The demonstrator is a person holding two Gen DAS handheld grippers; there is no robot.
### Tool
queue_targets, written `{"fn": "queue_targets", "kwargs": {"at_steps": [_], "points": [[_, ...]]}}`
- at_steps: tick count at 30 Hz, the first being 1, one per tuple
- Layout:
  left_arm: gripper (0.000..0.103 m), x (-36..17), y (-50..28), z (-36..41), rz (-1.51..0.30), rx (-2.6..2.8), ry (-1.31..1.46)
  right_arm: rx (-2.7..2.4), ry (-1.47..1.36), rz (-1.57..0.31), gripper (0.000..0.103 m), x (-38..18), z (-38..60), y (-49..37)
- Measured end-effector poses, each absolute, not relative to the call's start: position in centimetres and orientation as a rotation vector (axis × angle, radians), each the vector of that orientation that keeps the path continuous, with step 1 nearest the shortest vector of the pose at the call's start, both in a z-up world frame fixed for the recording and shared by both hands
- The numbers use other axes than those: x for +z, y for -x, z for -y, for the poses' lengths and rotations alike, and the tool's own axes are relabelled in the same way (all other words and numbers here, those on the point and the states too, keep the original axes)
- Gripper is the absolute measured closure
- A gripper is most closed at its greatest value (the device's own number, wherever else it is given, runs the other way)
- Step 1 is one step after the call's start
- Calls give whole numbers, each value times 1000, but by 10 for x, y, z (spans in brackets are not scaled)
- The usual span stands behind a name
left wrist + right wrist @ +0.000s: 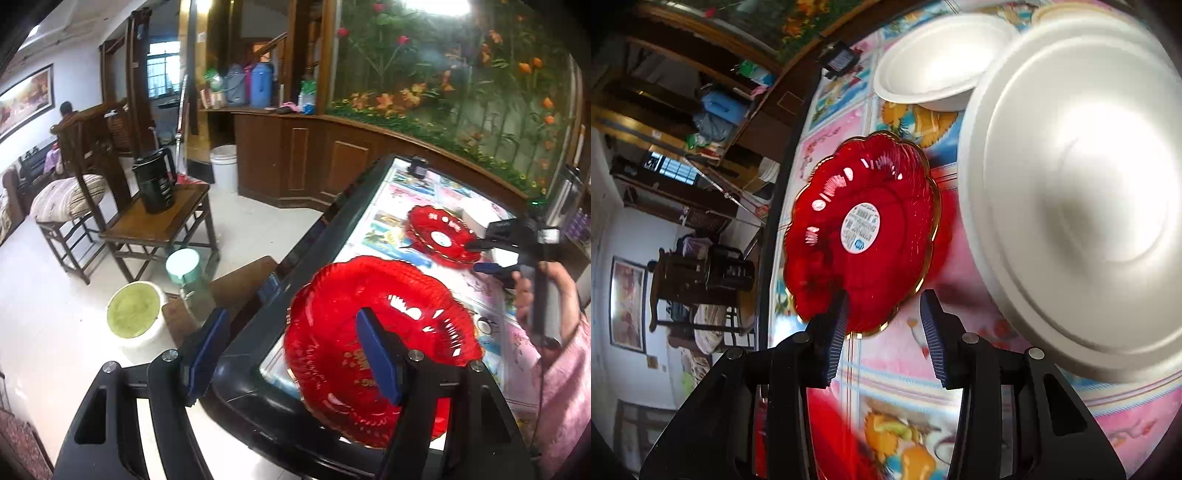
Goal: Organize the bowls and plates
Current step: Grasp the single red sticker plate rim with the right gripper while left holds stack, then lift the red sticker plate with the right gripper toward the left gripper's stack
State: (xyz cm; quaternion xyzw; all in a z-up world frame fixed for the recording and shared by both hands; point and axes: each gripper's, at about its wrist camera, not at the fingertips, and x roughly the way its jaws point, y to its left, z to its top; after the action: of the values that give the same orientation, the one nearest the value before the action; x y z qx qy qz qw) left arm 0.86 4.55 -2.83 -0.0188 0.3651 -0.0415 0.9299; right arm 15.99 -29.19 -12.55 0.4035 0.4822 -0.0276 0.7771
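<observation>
Two red plates (376, 343) (862, 230) lie apart on the desk (897, 369), white plates (1075, 192) unstacked beside—sorting barely begun; left gripper (295, 354) spread, right gripper (882, 332) spread at the labelled plate's rim.

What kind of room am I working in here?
Most likely a lived-in home dining or living room: wooden chairs, one holding a black kettle, a wood counter with thermos flasks, and a table covered in colourful printed cloth.

Left gripper (295, 350) and right gripper (882, 332) both have their jaws spread wide, gripping nothing.
</observation>
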Motion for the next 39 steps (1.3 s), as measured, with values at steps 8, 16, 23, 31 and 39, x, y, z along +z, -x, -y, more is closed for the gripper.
{"fn": "queue_targets", "kwargs": {"at_steps": [8,16,23,31,39], "points": [[32,-30,-11,-39,-772,-147,45,-148,-851,-1005,64,-130,288,-167],[32,-21,-1,-29,-758,-194,29,-140,-845,-1003,89,-135,290,-163],[32,-16,7,-15,-777,-247,22,-86,-784,-1045,89,-134,283,-137],[32,-9,29,26,-782,-365,-49,-33,-733,-1081,89,-131,294,-66],[31,-20,44,94,-883,-546,-133,-108,-722,-1062,90,-126,356,44]]}}
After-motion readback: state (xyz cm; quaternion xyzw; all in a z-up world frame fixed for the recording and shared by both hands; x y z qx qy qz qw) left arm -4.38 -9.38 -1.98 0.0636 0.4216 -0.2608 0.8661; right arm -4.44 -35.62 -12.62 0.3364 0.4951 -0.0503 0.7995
